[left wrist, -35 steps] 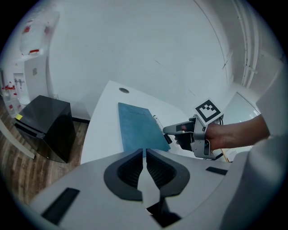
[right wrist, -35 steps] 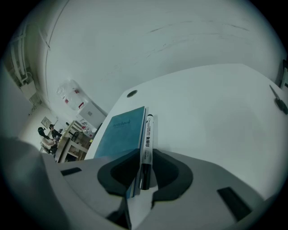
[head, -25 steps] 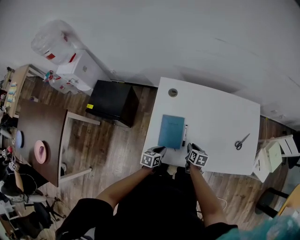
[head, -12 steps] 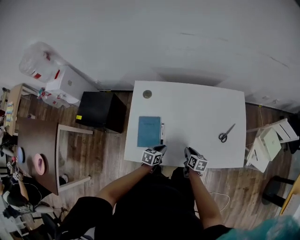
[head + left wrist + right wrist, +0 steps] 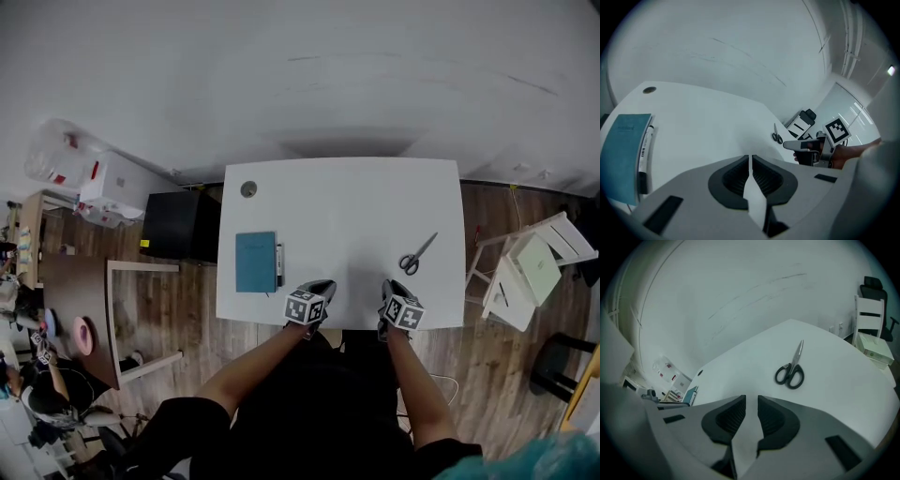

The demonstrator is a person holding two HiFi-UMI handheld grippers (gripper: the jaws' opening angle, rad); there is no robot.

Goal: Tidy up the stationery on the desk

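On the white desk (image 5: 347,202) a blue notebook (image 5: 256,262) lies at the left, with a black-and-white marker pen (image 5: 279,263) along its right edge. Black-handled scissors (image 5: 417,254) lie at the right, and the right gripper view shows them (image 5: 790,375) just ahead. My left gripper (image 5: 321,289) hovers at the desk's front edge, to the right of the notebook (image 5: 626,150); its jaws leave only a hairline slit (image 5: 749,159) and hold nothing. My right gripper (image 5: 394,291) hangs at the front edge below the scissors, its jaws (image 5: 752,401) a little apart and empty.
A round cable hole (image 5: 248,189) sits in the desk's far left corner. A black cabinet (image 5: 178,225) stands left of the desk, a white chair with papers (image 5: 525,272) to its right. Further left are a water dispenser (image 5: 103,183) and a brown table (image 5: 66,300).
Both grippers have slid to the right along the desk's front edge, away from the notebook and pen. The right one now sits below the scissors. Nothing on the desk has moved.
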